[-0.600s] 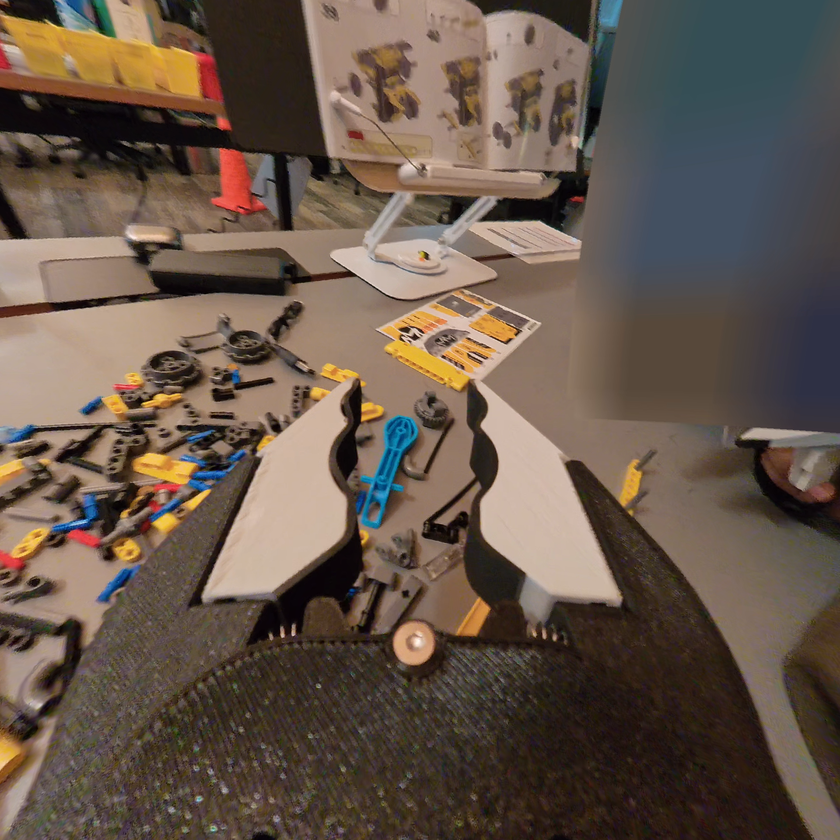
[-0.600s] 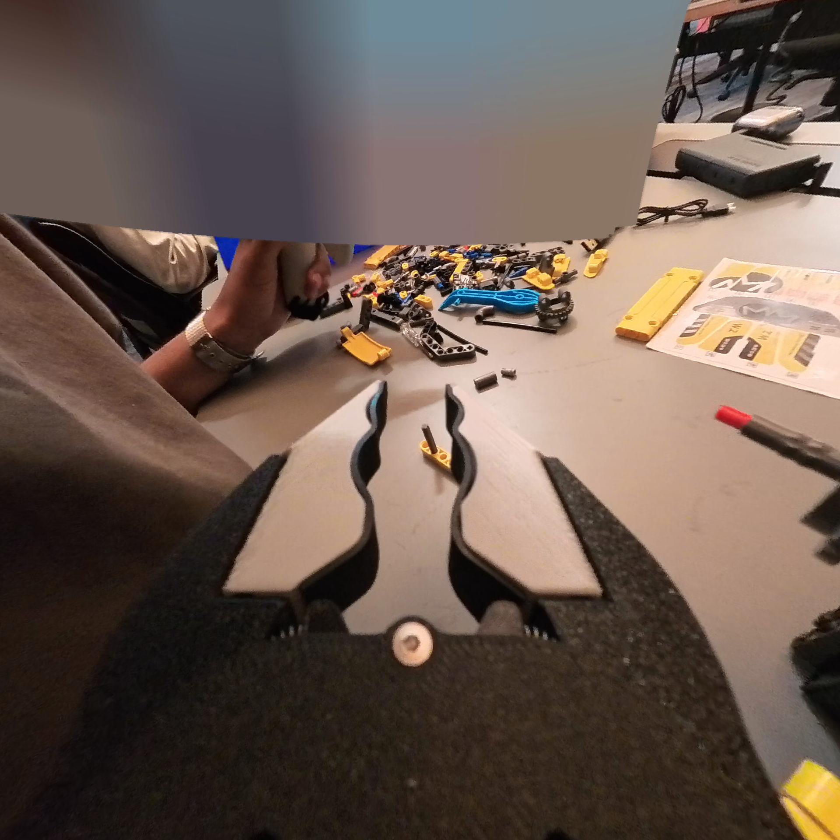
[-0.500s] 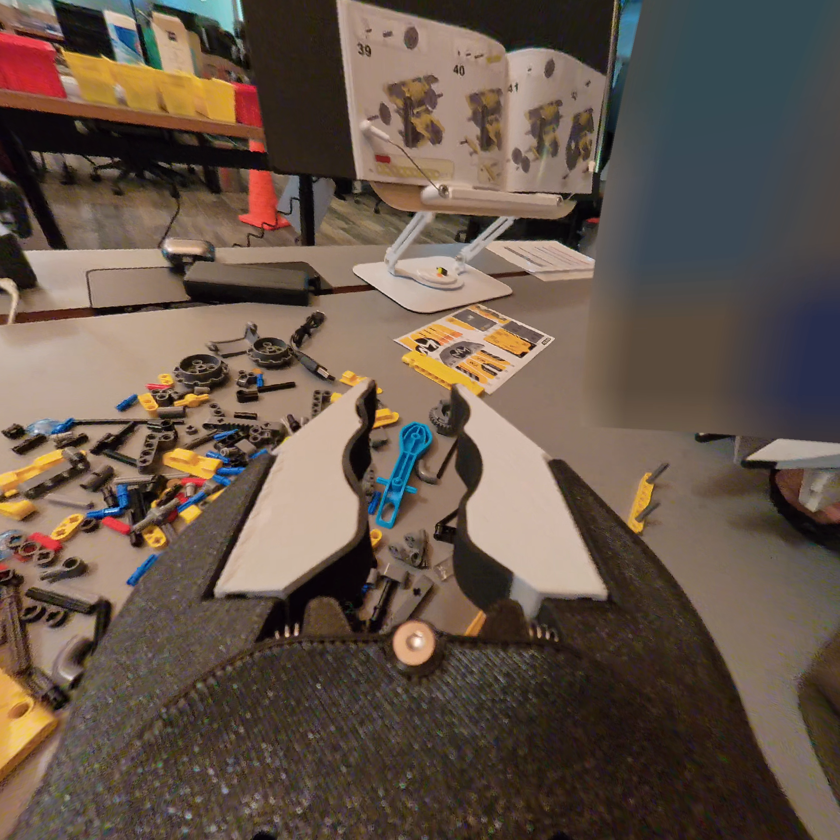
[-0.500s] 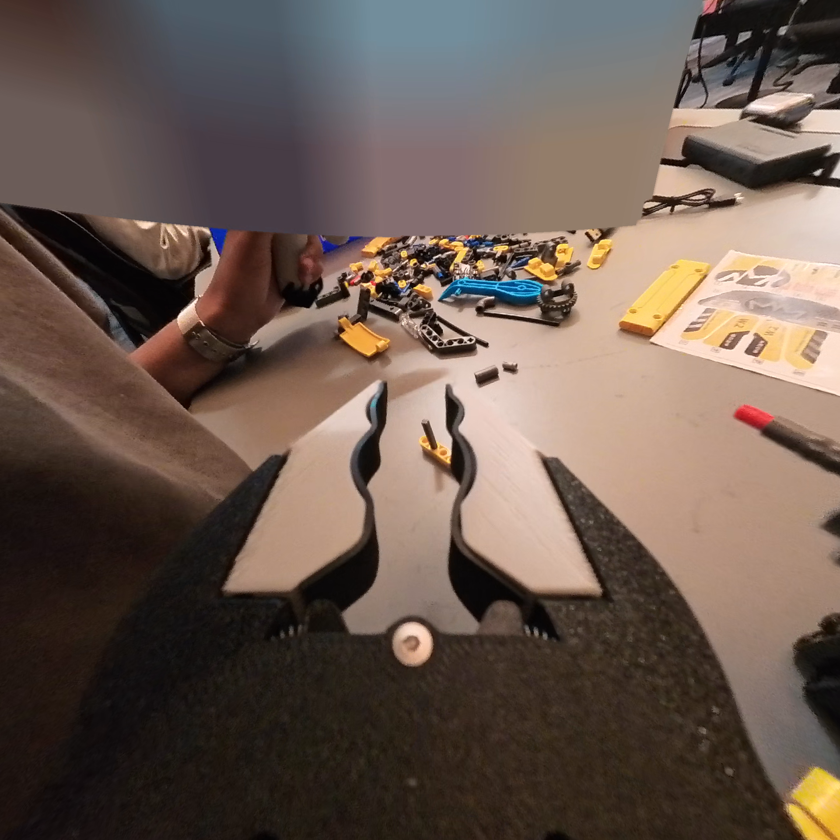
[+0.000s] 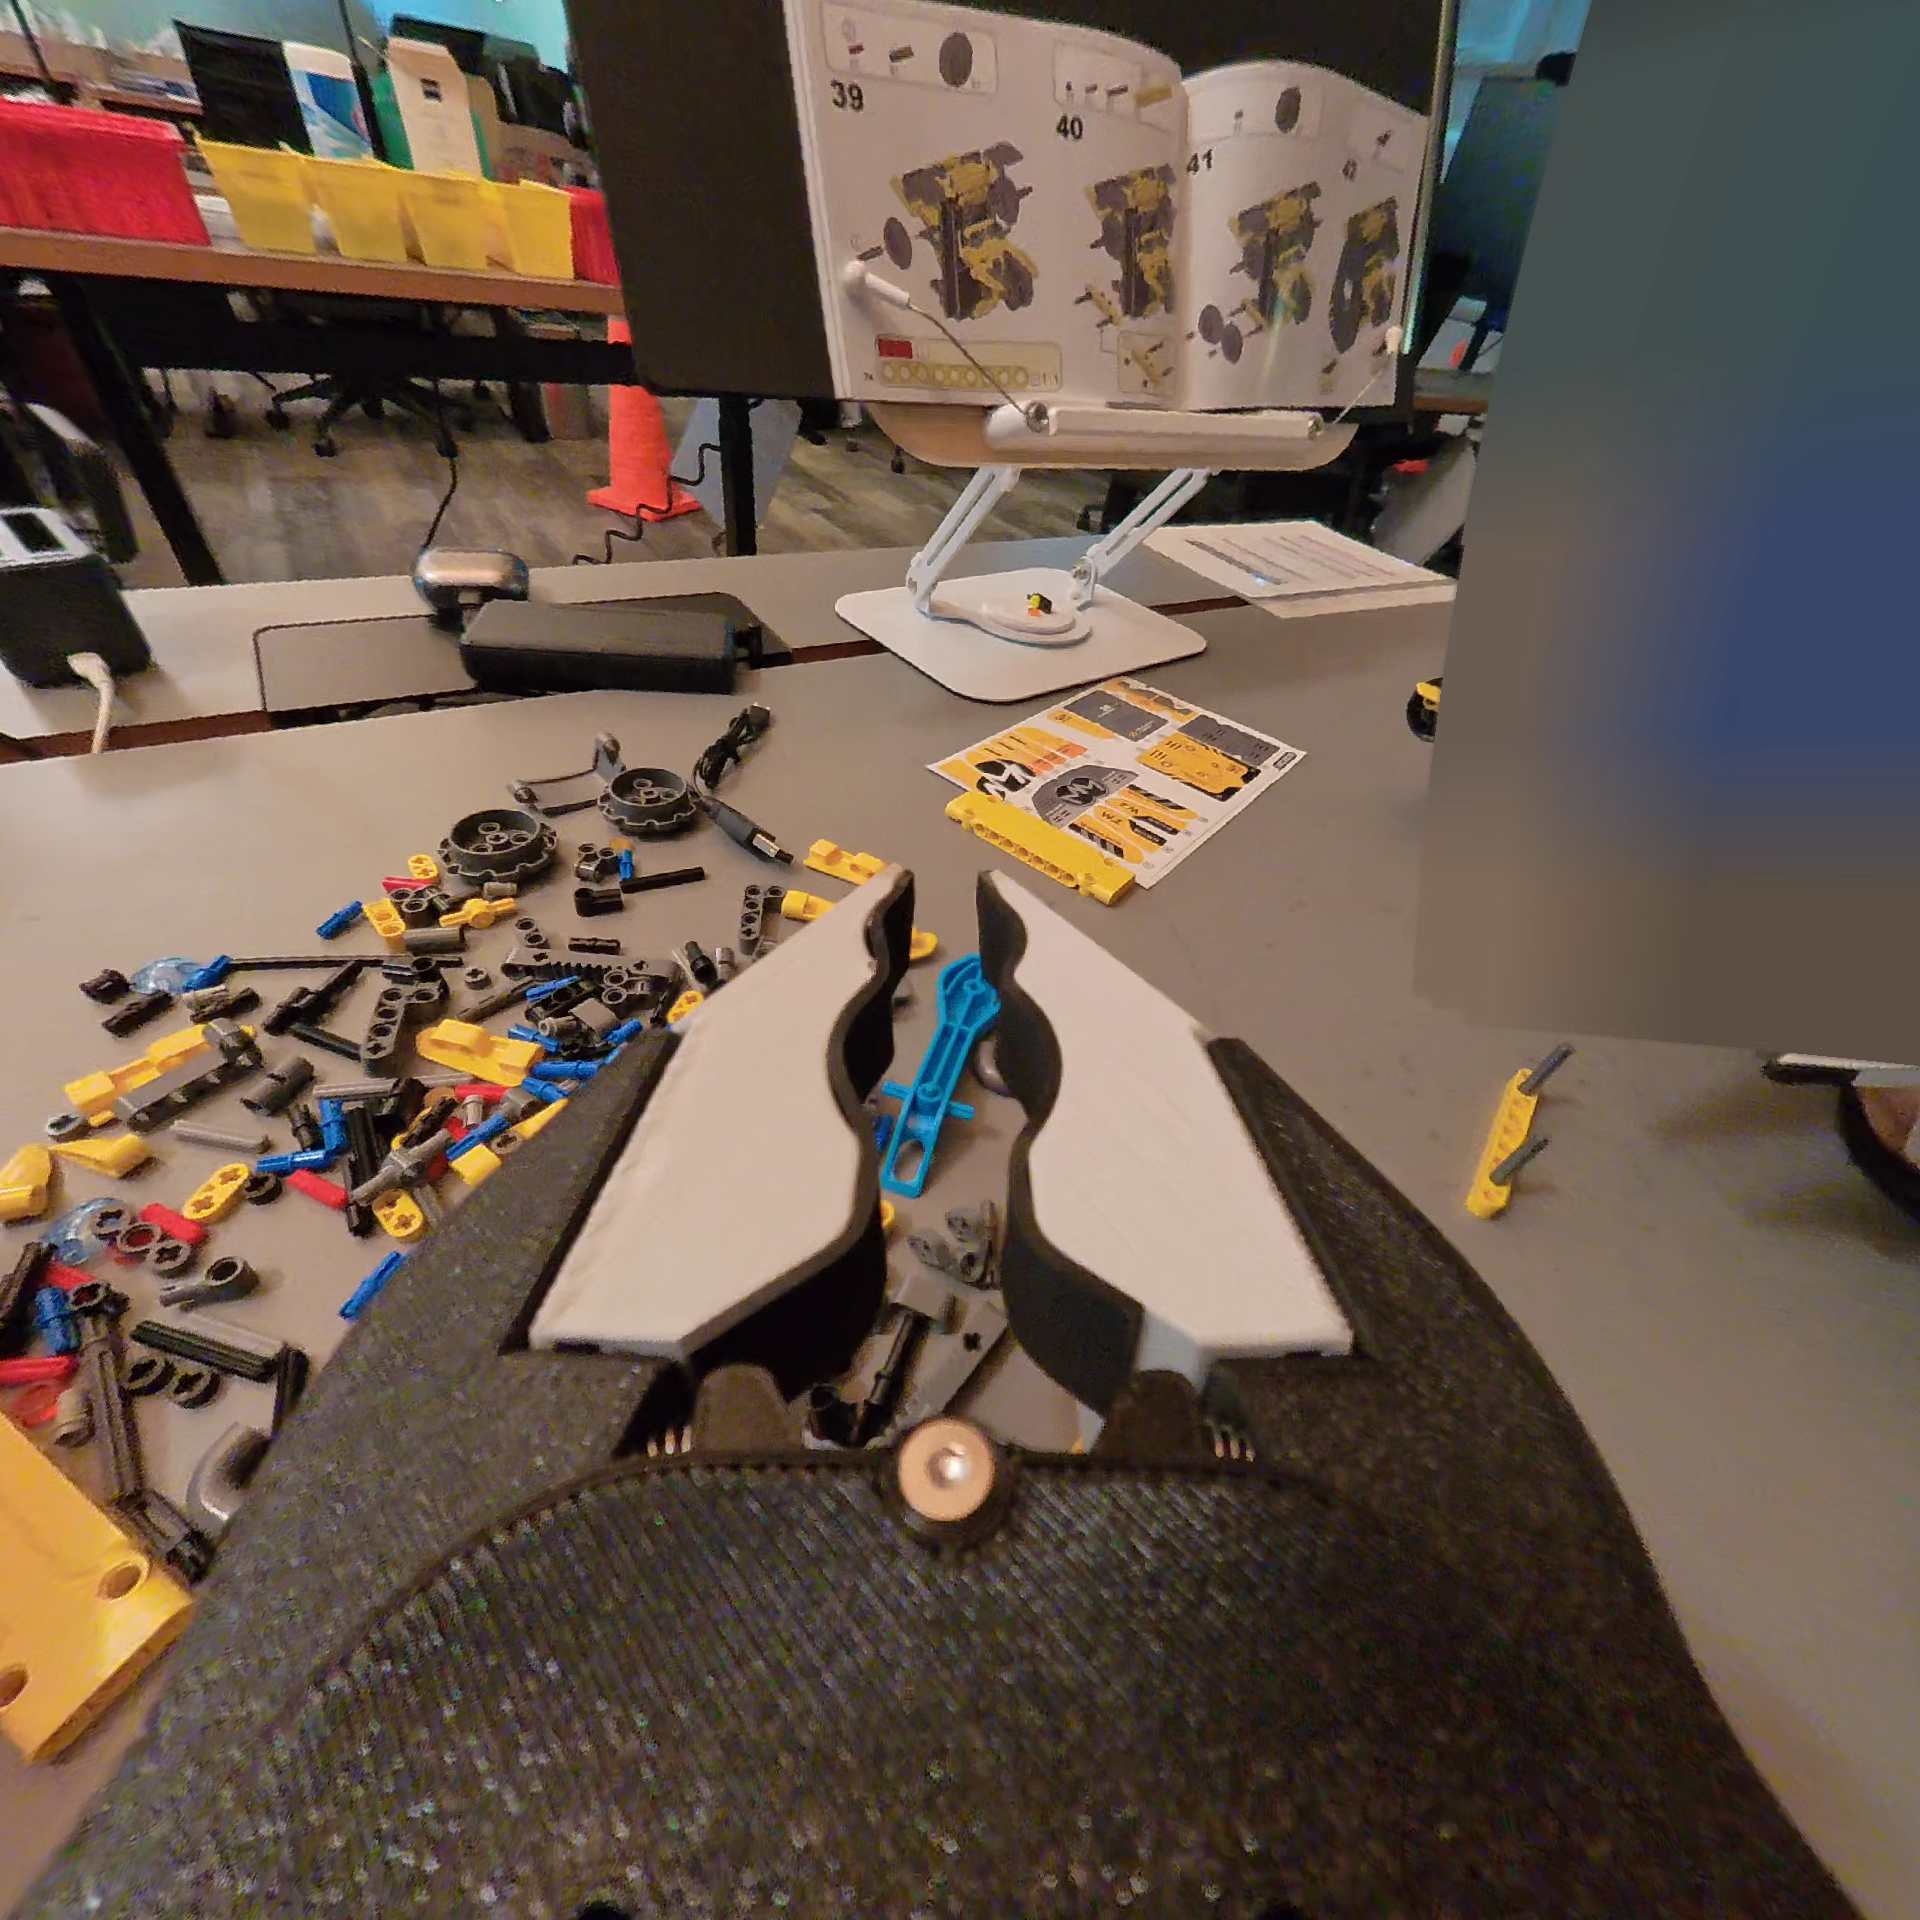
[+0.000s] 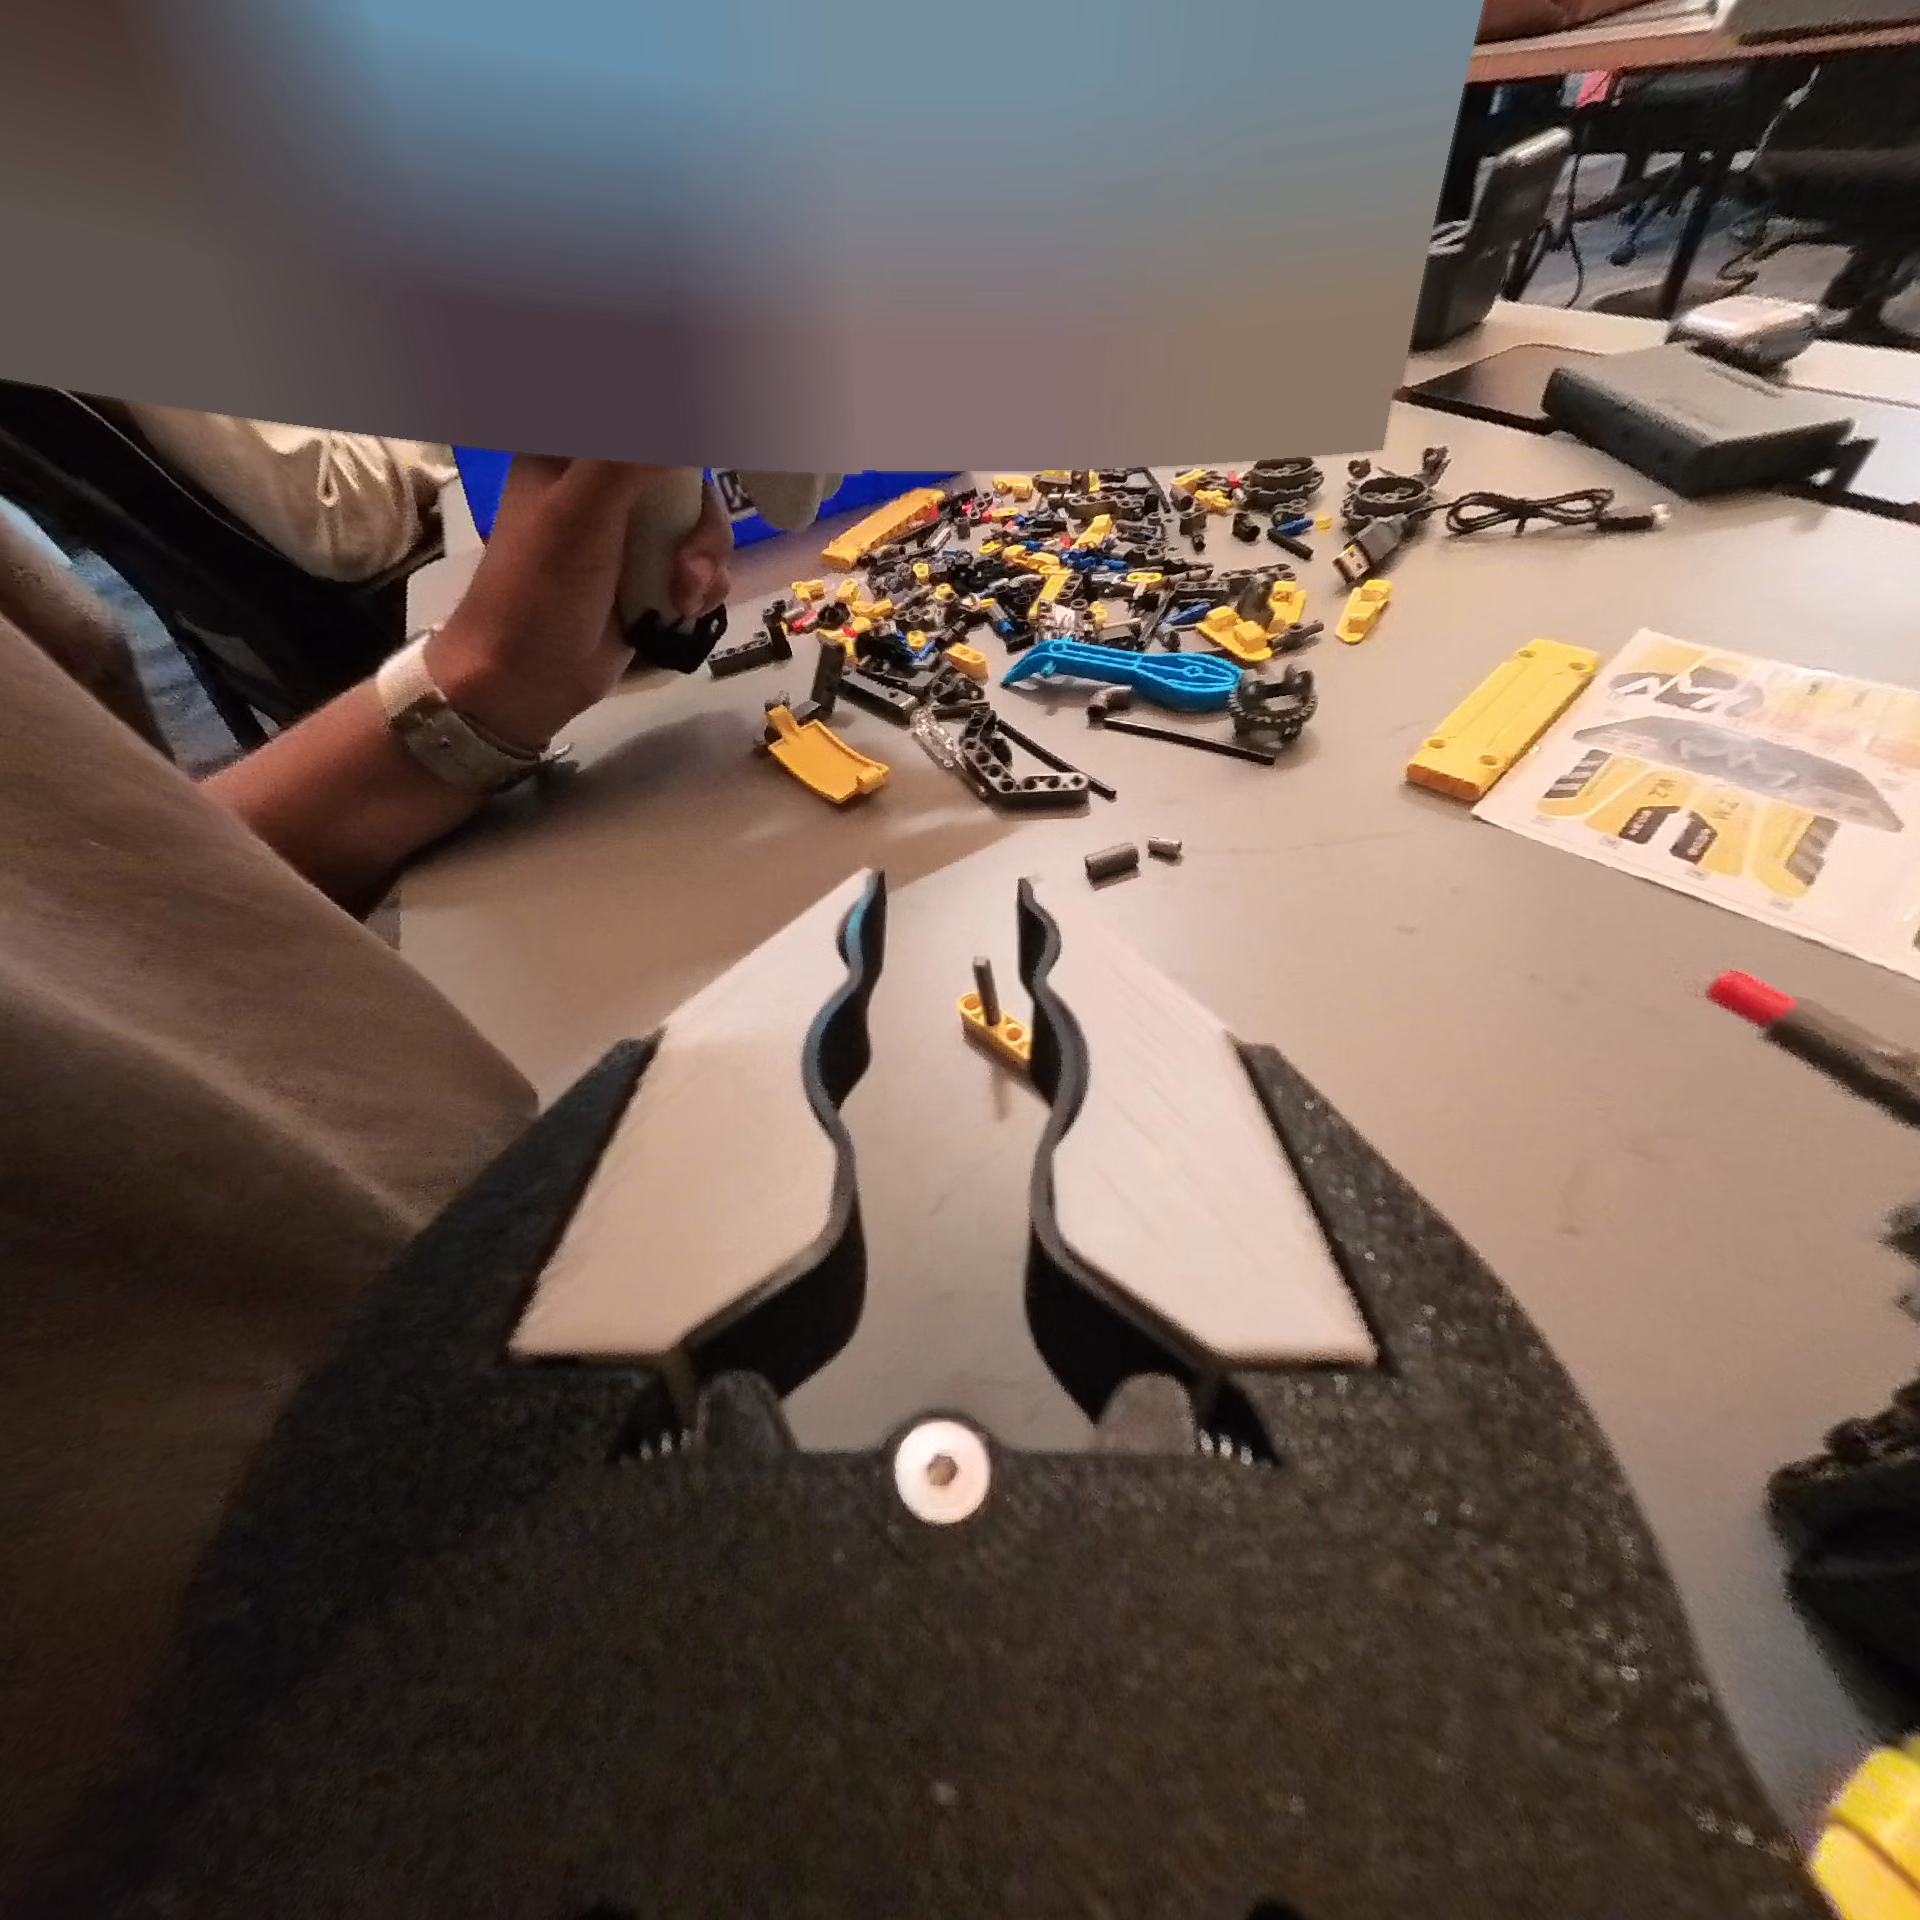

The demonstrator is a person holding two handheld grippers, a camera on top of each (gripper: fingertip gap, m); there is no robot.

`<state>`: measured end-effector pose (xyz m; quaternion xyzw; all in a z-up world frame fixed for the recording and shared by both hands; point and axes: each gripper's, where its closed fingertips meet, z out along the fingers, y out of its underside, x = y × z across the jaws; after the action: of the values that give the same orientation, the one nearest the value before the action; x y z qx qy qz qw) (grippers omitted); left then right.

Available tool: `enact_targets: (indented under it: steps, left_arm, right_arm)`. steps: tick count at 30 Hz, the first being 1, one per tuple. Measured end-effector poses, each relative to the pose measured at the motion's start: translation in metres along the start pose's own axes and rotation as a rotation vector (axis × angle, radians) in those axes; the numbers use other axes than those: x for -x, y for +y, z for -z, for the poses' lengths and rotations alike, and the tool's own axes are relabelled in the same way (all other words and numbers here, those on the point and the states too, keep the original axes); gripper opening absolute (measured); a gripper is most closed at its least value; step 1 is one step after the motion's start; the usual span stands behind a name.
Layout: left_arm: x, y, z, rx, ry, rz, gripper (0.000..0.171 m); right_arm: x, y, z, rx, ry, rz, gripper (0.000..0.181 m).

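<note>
Grey table (image 5: 1299,987) strewn with building pieces (image 5: 343,1049); both grippers' fingers slightly parted, holding nothing.

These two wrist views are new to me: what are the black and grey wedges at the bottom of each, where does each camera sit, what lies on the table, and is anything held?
Each picture comes from a camera mounted on a hand-held two-finger gripper, looking forward along its fingers. The wedges are those fingers.

The left wrist view shows the left gripper, jaws nearly together with a thin gap and nothing between them. It hangs over a scattered pile of small black, yellow, blue and red plastic building pieces. A long blue plastic lever tool lies on the grey table below the gap. Behind stand an open instruction booklet on a white stand and a yellow and grey sticker sheet.

The right wrist view shows the right gripper, open and empty. A short yellow beam with a grey pin lies on the table between its fingers. Farther off, a person's hand grips the other gripper's handle.
</note>
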<state>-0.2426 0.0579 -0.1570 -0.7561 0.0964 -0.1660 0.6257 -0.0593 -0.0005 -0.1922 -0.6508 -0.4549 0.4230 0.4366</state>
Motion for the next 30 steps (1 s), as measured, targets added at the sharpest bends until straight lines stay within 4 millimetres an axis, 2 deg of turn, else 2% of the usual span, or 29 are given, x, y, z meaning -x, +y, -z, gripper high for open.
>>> enact_targets:
  steps: [4,8,11,15,17,20,26,30]
  left_arm:
    - [0.012,-0.011,0.007,-0.05,-0.034,0.031,0.009]
    - [0.013,-0.043,0.012,-0.089,-0.007,0.089,0.017]
    - [0.015,-0.063,0.007,-0.021,-0.008,0.027,0.02]
    - [0.029,-0.093,0.005,-0.007,-0.042,-0.039,0.02]
    - [0.04,-0.097,0.006,0.031,-0.065,-0.033,0.022]
    - [0.054,-0.09,0.013,0.064,-0.085,-0.016,0.021]
    - [0.066,-0.101,0.033,0.015,-0.07,0.019,0.021]
    - [0.075,-0.098,0.04,0.034,-0.092,0.014,0.021]
  right_arm:
    - [0.005,0.0,0.0,0.001,0.013,0.05,0.024]
    - [0.014,-0.006,0.0,-0.026,0.007,0.085,0.023]
    - [0.018,-0.007,-0.006,-0.014,0.027,0.111,0.023]
    - [0.025,-0.017,-0.02,0.0,0.057,0.146,0.029]
    - [0.027,-0.021,-0.03,0.029,0.069,0.166,0.028]
    - [0.029,-0.025,-0.046,0.083,0.069,0.172,0.022]
    - [0.034,-0.044,-0.086,0.097,0.016,0.172,0.006]
    - [0.03,-0.062,-0.111,0.106,0.033,0.231,0.0]
